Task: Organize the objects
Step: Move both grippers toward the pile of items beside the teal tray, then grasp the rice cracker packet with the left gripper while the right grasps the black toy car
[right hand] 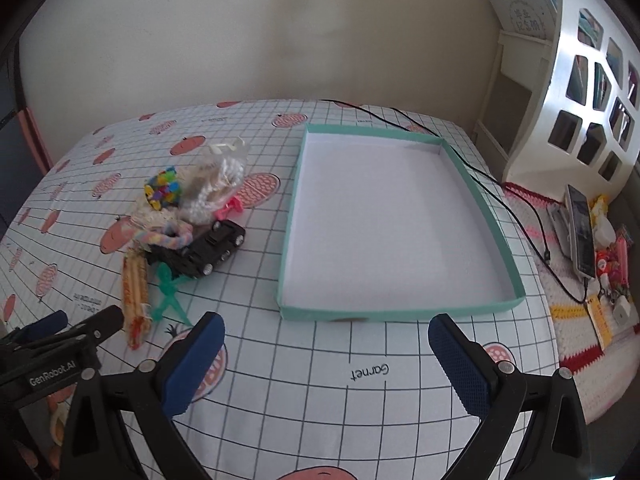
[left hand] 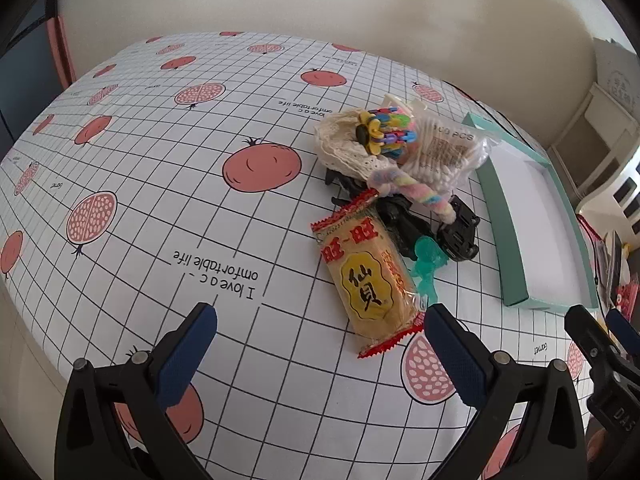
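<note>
A pile of small objects lies on the tablecloth. It holds a yellow rice-cracker packet point(left hand: 370, 270) point(right hand: 136, 296), a black toy car point(left hand: 460, 232) point(right hand: 214, 248), a teal plastic figure point(left hand: 426, 266) point(right hand: 168, 292), a pastel fuzzy twist point(left hand: 416, 192) point(right hand: 160, 238), cream lace point(left hand: 348, 148), a colourful clip bundle point(left hand: 386, 132) point(right hand: 164, 186) and a bag of cotton swabs point(left hand: 444, 152) point(right hand: 216, 182). To the right of the pile sits a teal-rimmed tray point(left hand: 516, 240) point(right hand: 480, 206) with a white floor and nothing in it. My left gripper point(left hand: 320, 344) is open just short of the packet. My right gripper point(right hand: 326, 350) is open in front of the tray.
The fruit-print grid tablecloth point(left hand: 160, 200) point(right hand: 360, 400) covers the table. A black cable point(right hand: 520, 216) runs along the tray's right side to a phone point(right hand: 580, 236). A white shelf unit point(right hand: 568, 92) and small clutter on a crocheted mat point(right hand: 592, 320) stand at the right. A wall backs the table.
</note>
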`<state>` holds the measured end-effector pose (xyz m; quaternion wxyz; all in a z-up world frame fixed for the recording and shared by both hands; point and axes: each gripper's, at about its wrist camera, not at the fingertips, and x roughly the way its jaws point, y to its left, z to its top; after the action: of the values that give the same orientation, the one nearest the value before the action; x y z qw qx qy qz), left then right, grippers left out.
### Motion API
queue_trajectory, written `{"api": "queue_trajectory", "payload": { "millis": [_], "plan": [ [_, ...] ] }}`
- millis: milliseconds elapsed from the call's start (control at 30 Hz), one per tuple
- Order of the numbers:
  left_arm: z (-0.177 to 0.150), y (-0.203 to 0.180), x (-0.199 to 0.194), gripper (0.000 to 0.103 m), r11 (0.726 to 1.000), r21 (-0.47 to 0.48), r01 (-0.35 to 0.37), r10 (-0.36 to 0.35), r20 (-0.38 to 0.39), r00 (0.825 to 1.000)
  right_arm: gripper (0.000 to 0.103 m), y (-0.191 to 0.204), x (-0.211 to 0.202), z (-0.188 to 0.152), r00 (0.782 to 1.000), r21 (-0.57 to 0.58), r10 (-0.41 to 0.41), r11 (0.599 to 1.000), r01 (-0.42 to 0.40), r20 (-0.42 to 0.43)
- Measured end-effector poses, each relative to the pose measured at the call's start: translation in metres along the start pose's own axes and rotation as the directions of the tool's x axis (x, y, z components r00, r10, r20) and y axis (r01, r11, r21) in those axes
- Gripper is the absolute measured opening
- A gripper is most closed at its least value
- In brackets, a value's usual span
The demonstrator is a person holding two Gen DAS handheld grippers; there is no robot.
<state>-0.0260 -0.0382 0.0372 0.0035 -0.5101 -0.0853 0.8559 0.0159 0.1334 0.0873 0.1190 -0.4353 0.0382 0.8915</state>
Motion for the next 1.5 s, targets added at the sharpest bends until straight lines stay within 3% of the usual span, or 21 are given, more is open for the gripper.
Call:
{"api": "queue_trajectory", "payload": {
  "millis": [300, 567, 767, 1067, 1300, 1500],
  "plan": [
    [0.038, 0.001, -0.004, 0.103, 1.0, 0.001, -0.012, 0.012, -0.093, 0.996, 0.103, 0.025, -0.01, 0.049, 0.998, -0.003, 0.05, 0.999, -0.05, -0.025],
    [0.049, -0.007, 0.017, 0.103, 1.0, -0.021, -0.001, -0.003, -0.18, 0.984, 0.101, 0.031, 0.015, 0.079, 0.988, 0.072, 0.093, 0.994, -0.084, -0.123],
    [0.054, -0.016, 0.027, 0.103, 0.999, -0.04, -0.022, 0.013, -0.211, 0.977, 0.091, 0.045, 0.052, 0.091, 0.962, 0.095, 0.183, 0.981, -0.167, -0.202],
    [0.068, -0.019, 0.043, 0.102, 0.994, -0.064, -0.087, 0.069, -0.245, 0.967, 0.078, 0.051, 0.084, 0.096, 0.931, 0.105, 0.252, 0.967, -0.232, -0.265],
    [0.064, -0.024, 0.041, 0.102, 0.999, -0.02, -0.045, 0.039, -0.237, 0.971, 0.074, 0.053, 0.089, 0.086, 0.934, 0.105, 0.23, 0.972, -0.208, -0.275],
    [0.056, -0.009, 0.036, 0.096, 1.0, -0.008, -0.024, 0.022, -0.227, 0.974, 0.071, 0.05, 0.083, 0.082, 0.953, 0.117, 0.164, 0.983, -0.139, -0.253]
  ]
}}
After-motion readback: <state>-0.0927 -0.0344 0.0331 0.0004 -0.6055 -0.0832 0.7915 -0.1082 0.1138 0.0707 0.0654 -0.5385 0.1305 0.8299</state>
